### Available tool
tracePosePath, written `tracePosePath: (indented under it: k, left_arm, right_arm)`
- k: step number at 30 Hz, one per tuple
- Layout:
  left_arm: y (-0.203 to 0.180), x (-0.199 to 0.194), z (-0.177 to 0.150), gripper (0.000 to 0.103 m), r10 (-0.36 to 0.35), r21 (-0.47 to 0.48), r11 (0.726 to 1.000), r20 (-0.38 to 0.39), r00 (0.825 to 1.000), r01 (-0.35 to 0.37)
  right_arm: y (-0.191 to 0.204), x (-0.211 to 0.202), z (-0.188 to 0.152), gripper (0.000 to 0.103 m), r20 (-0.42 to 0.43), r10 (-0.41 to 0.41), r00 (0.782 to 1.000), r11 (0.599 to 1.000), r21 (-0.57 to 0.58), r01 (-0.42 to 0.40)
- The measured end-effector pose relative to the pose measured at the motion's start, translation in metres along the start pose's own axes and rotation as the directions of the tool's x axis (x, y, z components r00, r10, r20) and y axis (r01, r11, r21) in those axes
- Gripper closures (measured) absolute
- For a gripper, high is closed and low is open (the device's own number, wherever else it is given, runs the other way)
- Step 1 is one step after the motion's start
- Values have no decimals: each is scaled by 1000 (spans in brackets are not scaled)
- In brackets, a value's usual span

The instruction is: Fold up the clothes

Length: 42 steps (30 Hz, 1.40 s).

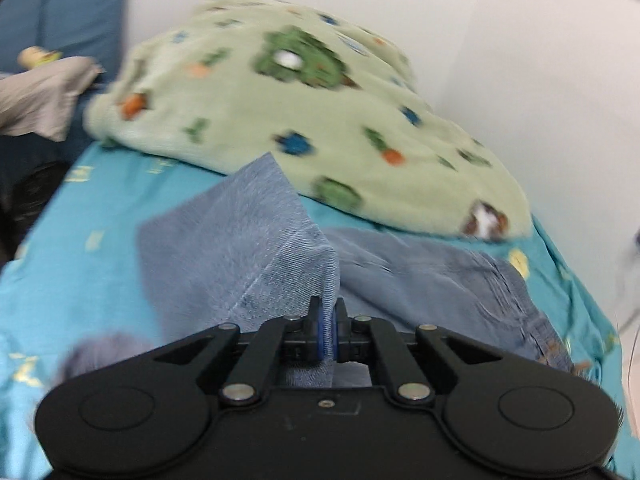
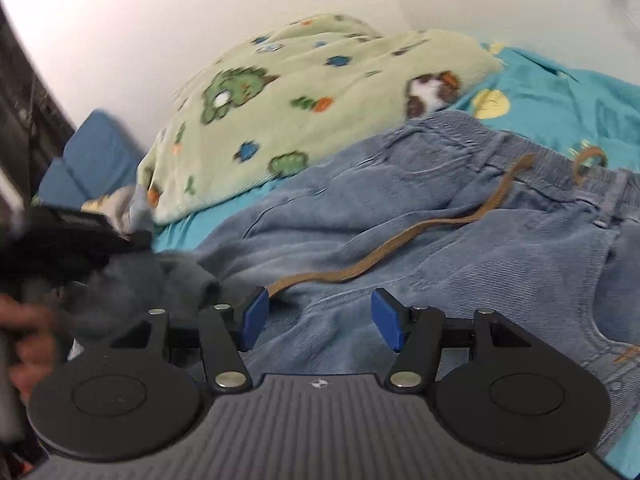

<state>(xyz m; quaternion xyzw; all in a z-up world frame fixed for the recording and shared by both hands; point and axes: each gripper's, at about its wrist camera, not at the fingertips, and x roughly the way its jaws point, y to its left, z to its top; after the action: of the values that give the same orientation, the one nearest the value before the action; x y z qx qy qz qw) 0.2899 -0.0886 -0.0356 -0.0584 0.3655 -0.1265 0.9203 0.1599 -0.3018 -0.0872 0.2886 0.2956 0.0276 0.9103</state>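
Note:
Light blue jeans (image 2: 460, 248) lie on a turquoise bed sheet (image 1: 80, 264), waistband to the right, with a brown drawstring (image 2: 380, 256) trailing across them. My left gripper (image 1: 328, 328) is shut on a raised fold of the jeans (image 1: 248, 248), which stands up in front of its fingers. My right gripper (image 2: 320, 320) hovers open just above the jeans' middle, its blue pads (image 2: 254, 314) apart and holding nothing. In the right wrist view the left gripper (image 2: 80, 236) appears blurred at the left with a hand (image 2: 24, 336) below it.
A green fleece blanket (image 1: 304, 108) with animal prints is heaped at the back against the white wall (image 1: 520, 40). A dark blue cushion (image 1: 68, 12) and a grey cloth (image 1: 40, 100) lie at the far left. The bed's edge drops off on the left.

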Motion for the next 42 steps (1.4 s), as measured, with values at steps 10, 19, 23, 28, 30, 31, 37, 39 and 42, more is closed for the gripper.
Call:
tracePosePath:
  k: [10,19,23,28,30,31,37,39,42]
  left_arm:
    - [-19,34,-39,87,-65,66,996,19,998,63]
    - [10,-50,-41,48,-195,14,981,109,975,195]
    - [58,-85,-46,45,-179,-129,970,183,967,204]
    - [90,-81,-60,45,-127,-269,948,173,977,171]
    - [103,-80,-66,45,-107,-323,933,167,980,157]
    - [109,-79,-69,45,-97,-350,925,164,982,150]
    - [123,-78,-76,41,-123,-457,867,190,974,199]
    - [133,-76,-78,41,-105,-526,828,200,974,197]
    - [146,-80,-82,41,-130,-622,741,237,963,253]
  right_arm:
    - [-54,-17,11,38,61,-59,996,966,254,41]
    - [-66,-9,4,38,25,-78,997,949,307,67]
    - [-66,-7,3,38,15,-80,997,949,306,72]
    - [-57,-1,-2,38,-10,-84,996,962,260,84]
    - [-55,2,-5,39,-21,-93,995,965,245,95]
    - [-54,3,-6,38,-26,-97,995,966,240,100]
    - [-50,12,-8,38,-48,-100,994,968,224,109]
    - [-48,13,-9,38,-54,-94,994,971,216,103]
    - [-47,14,-11,38,-61,-84,995,974,207,95]
